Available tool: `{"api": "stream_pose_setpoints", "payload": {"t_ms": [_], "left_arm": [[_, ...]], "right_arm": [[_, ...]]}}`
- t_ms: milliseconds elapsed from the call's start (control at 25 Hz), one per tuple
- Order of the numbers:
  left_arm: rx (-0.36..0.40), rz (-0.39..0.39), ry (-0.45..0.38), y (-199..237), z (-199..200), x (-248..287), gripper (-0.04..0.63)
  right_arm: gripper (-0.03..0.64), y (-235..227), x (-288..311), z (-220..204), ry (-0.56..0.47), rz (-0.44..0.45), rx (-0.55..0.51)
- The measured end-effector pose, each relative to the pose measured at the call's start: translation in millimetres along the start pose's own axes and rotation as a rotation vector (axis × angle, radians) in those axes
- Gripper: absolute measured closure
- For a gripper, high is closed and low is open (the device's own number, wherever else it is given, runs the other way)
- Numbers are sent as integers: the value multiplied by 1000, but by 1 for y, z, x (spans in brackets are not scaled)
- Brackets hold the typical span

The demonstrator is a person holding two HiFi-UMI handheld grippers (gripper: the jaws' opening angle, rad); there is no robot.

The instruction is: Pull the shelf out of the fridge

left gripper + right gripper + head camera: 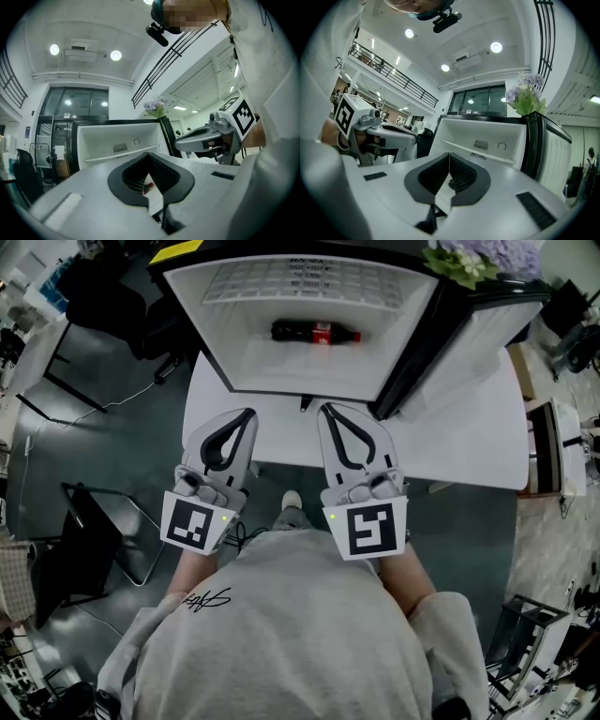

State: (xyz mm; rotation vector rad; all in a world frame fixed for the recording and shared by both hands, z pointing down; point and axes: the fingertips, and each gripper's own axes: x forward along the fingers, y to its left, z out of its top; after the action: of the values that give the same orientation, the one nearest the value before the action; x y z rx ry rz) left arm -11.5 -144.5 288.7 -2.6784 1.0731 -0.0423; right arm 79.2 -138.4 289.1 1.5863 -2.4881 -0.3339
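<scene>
Grey-shelled with black pads, your left hand-held gripper (248, 414) has its jaws pressed together with nothing between them. Your right hand-held gripper (324, 411) is just beside it, also closed and empty. You hold both roughly level, side by side, tips aimed at the open front of the fridge (212, 330). Neither one touches the fridge or anything in it. From your head view, their tips lie over the near edge of the white table (469, 432) that the fridge stands on.

The shelf (300, 279), a white grid panel, is seated inside the fridge high in the compartment, well apart from both hand-held grippers. Below it a dark cola bottle (314, 332) with a red label lies on its side on the fridge floor, cap towards your right. The fridge door (469, 329) stands swung open on your right. A bunch of pale purple flowers (483, 259) sits on top of the fridge at that side.
</scene>
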Motion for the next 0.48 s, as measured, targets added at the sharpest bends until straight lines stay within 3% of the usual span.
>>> {"api": "stream_pose_setpoints", "payload": {"t_ms": [480], "left_arm": [[11, -53, -22, 35, 0, 29, 591]], "right_arm": [[604, -16, 38, 8, -3, -54, -6]]}}
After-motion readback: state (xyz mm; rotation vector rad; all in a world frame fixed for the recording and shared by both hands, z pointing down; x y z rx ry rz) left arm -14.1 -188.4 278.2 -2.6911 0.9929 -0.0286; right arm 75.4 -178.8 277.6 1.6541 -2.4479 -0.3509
